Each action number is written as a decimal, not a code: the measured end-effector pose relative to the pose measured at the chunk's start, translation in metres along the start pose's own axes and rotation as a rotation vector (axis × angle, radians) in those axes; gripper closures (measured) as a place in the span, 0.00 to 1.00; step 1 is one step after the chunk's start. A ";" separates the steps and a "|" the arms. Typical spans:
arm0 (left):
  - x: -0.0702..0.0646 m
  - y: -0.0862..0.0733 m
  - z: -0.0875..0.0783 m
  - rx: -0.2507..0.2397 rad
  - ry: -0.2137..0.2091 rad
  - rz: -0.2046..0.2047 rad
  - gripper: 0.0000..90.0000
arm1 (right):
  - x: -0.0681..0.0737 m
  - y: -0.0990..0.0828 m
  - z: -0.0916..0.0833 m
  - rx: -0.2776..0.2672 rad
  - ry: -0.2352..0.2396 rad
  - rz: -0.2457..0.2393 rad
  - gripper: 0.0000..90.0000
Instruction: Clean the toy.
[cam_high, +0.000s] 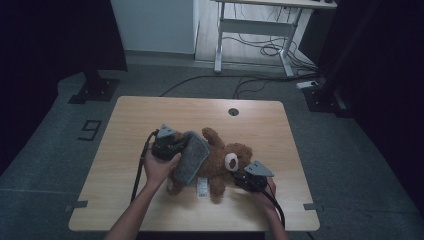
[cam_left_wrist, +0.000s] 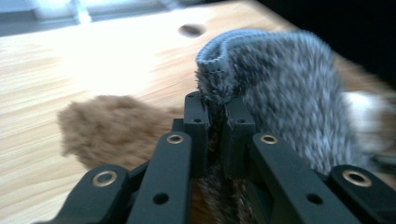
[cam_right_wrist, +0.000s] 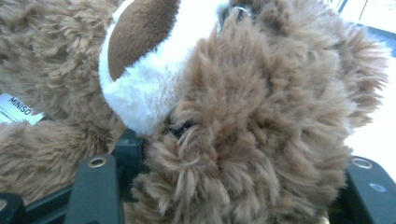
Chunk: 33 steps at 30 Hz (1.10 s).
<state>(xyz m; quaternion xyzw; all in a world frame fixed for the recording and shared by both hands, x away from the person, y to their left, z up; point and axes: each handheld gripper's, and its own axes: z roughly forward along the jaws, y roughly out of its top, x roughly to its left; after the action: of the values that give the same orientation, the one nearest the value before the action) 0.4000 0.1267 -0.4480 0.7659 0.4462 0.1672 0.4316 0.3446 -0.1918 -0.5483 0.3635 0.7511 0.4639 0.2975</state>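
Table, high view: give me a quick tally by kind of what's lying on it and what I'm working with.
Teddy bear, brown: 1
Grey fuzzy cloth, draped over the bear: 1
White tag by the bear's leg: 1
Grippers: 2, the left gripper shut on the cloth, the right gripper around the bear's head
Total: 5
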 end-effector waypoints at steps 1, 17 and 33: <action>0.009 -0.003 0.007 0.024 0.003 -0.041 0.91 | 0.000 0.000 0.000 0.000 0.000 0.001 0.41; 0.034 -0.046 -0.062 -0.116 -0.168 -0.117 0.92 | -0.001 0.000 0.001 -0.002 0.002 0.006 0.41; 0.025 -0.099 -0.026 0.063 -0.192 -0.126 0.92 | 0.000 0.000 0.000 -0.003 0.003 0.005 0.40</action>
<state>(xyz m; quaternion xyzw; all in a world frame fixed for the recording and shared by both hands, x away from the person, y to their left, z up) 0.3436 0.1838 -0.5162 0.7621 0.4551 0.0516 0.4576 0.3448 -0.1919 -0.5484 0.3639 0.7500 0.4665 0.2958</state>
